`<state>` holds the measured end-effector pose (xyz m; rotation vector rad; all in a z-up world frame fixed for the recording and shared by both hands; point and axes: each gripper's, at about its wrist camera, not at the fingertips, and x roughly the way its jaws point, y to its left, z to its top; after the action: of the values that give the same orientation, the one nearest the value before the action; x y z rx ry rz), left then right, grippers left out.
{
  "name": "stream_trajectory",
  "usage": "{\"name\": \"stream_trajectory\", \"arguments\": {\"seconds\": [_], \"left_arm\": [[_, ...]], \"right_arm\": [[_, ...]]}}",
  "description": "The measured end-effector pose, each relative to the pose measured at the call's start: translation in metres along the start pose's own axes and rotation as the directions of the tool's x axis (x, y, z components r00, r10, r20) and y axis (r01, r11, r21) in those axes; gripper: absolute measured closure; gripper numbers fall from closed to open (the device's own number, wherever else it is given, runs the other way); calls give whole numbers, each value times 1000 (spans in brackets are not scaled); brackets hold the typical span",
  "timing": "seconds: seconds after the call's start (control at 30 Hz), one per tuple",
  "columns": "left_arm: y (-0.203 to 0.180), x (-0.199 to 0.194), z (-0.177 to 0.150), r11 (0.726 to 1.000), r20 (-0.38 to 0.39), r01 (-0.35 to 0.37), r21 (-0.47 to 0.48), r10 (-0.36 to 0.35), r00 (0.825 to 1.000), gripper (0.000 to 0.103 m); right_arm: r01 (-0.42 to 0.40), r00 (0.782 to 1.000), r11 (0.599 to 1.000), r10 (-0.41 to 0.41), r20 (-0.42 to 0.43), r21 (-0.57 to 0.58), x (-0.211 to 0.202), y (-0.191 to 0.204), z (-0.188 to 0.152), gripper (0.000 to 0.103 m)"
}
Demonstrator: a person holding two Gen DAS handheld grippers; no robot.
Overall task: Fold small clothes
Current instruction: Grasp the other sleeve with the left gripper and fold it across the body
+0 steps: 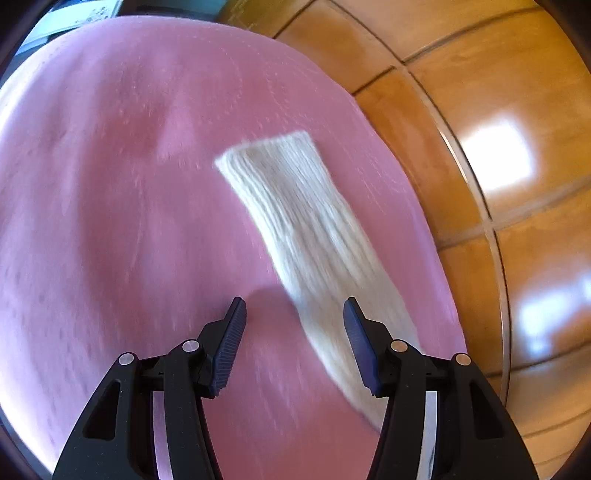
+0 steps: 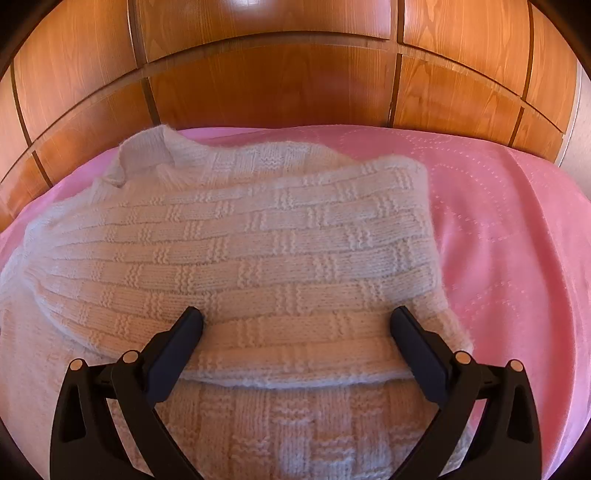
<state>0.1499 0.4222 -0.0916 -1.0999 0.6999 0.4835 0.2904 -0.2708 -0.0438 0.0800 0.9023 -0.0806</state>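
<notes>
A cream knitted sweater (image 2: 258, 243) lies on a pink bedspread (image 2: 498, 229), one part folded over the body. My right gripper (image 2: 295, 317) is open, its fingers resting on the folded layer near the fold's edge, holding nothing. In the left wrist view a cream ribbed sleeve (image 1: 299, 221) stretches across the pink bedspread (image 1: 110, 203) toward the lower right. My left gripper (image 1: 295, 310) is open just above the sleeve's near part, which passes between the fingers and under the right finger (image 1: 360, 343). The view is motion-blurred.
A wooden panelled headboard or wardrobe (image 2: 277, 85) stands right behind the bed. In the left wrist view the same glossy wood (image 1: 498, 147) borders the bed's right edge. A pale object (image 1: 66, 18) shows at the top left past the bedspread.
</notes>
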Motion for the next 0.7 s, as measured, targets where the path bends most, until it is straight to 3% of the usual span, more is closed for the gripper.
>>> {"name": "stream_trajectory", "arguments": {"seconds": [0.13, 0.17, 0.2, 0.23, 0.3, 0.4, 0.47, 0.5, 0.57, 0.63, 0.7], "left_arm": [[-3, 17, 17, 1000, -5, -9, -14, 9, 1000, 52], [-11, 19, 19, 1000, -1, -20, 17, 20, 1000, 61], [-19, 21, 20, 998, -12, -31, 62, 32, 999, 84], [-27, 24, 18, 993, -24, -45, 105, 48, 999, 89], [-46, 24, 8, 983, -39, -56, 174, 64, 997, 89], [-94, 22, -19, 953, -61, 23, 301, -5, 998, 89], [-133, 18, -51, 910, -80, 85, 406, -57, 995, 89], [-154, 15, -71, 883, -110, 142, 448, -103, 989, 99], [-191, 10, -112, 825, -154, 216, 522, -158, 975, 100], [-221, 4, -153, 763, -212, 303, 571, -219, 952, 100], [-252, -1, -211, 675, -289, 382, 631, -253, 923, 100]], "right_arm": [[9, 1000, 1000, -9, -3, -7, -5, -4, -2, 2], [13, 1000, 1000, -13, -4, -10, -6, -3, -2, 2], [17, 1000, 1000, -17, -5, -13, -7, -3, -3, 2], [20, 1000, 1000, -20, -5, -15, -7, -5, -3, 2], [24, 1000, 1000, -24, -4, -18, -8, -6, -3, 2], [27, 1000, 999, -27, -6, -20, -9, -10, -2, 2], [27, 1000, 999, -27, -6, -21, -8, -9, -1, 2], [27, 1000, 999, -27, -6, -21, -8, -10, -1, 2], [26, 1000, 999, -26, -6, -20, -8, -8, -2, 2], [24, 1000, 1000, -24, -6, -19, -9, -5, -1, 2], [17, 1000, 1000, -18, -4, -16, -9, -5, -1, 2]]}}
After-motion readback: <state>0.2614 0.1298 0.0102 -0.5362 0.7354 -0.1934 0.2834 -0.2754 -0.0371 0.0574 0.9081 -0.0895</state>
